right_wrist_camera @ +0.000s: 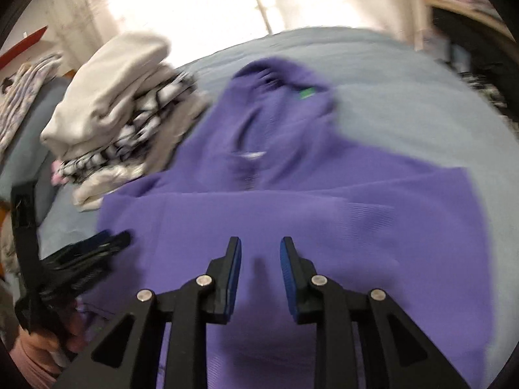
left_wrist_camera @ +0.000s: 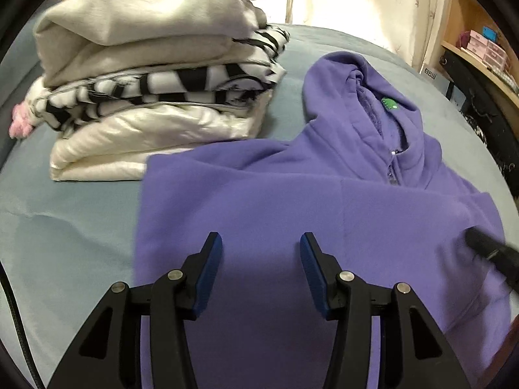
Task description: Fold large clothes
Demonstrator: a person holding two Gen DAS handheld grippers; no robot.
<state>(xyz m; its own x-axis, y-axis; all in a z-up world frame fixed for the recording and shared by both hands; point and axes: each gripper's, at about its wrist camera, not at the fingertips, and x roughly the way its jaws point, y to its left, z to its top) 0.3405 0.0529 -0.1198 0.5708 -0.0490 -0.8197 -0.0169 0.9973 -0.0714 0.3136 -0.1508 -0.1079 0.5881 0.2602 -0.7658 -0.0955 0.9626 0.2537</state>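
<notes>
Hoodie (left_wrist_camera: 259,201) lying on bed (left_wrist_camera: 65,227) beside stack (left_wrist_camera: 155,74), sleeves folded in. Left claw (left_wrist_camera: 261,243) hovering half-wide, empty; right claw (right_wrist_camera: 261,246) narrow, empty. Next likely: gripping hem, folding toward hood.

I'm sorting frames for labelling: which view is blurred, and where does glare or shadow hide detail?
Left wrist view: mostly sharp, the purple hoodie and folded stack clear; only the right gripper's tip at the right edge smears; the left gripper shadows the fabric beneath. Right wrist view: motion-blurred throughout, the curtain blown out white, the gripper's own fingers crisp.
</notes>
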